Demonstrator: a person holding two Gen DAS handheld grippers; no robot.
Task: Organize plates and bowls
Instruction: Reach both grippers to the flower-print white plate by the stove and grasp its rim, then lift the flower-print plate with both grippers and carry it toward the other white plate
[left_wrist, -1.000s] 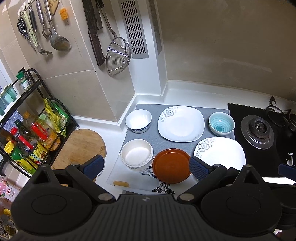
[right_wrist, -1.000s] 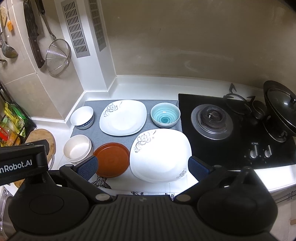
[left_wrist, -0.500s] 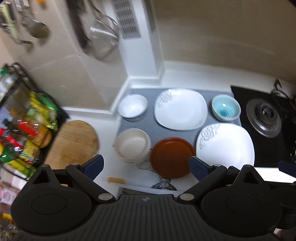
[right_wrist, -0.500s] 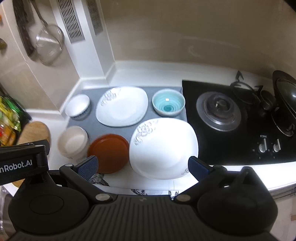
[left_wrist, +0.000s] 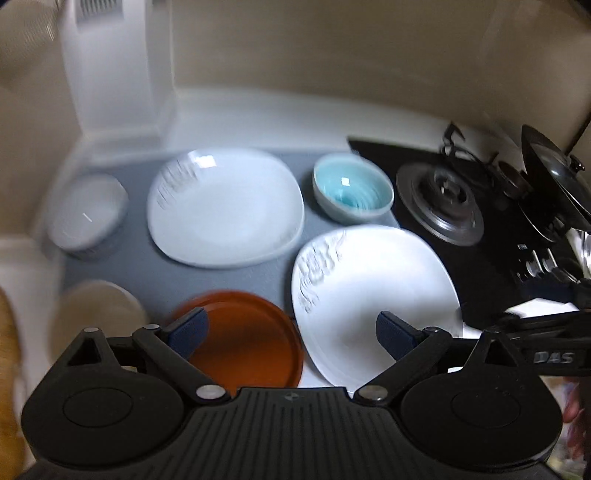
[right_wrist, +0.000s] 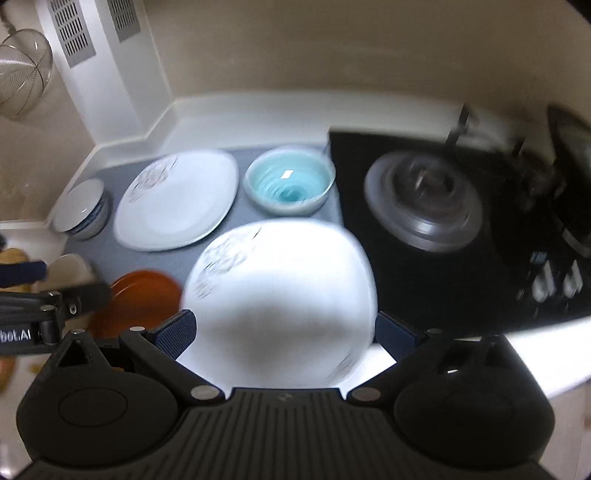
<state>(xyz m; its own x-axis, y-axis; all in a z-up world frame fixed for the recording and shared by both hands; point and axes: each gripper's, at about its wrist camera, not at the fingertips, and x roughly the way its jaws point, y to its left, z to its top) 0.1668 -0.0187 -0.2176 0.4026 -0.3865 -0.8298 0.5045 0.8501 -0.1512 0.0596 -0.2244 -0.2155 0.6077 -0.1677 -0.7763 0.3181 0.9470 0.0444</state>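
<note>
Readable text is sparse, both views motion-blurred

- "DAS" in grey letters on the black body of my right gripper (left_wrist: 554, 357), seen at the right edge of the left wrist view; anything before those letters is cut off
- "bot.AI" in white on the black body of my left gripper (right_wrist: 16, 335), at the left edge of the right wrist view; the start of the word runs out of frame
- small mark on the stove (left_wrist: 522, 246) panel near the knobs, too blurred to read

Nothing legible on plates or bowls

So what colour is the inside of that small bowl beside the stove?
Turquoise bowl, best in right wrist view.
</note>
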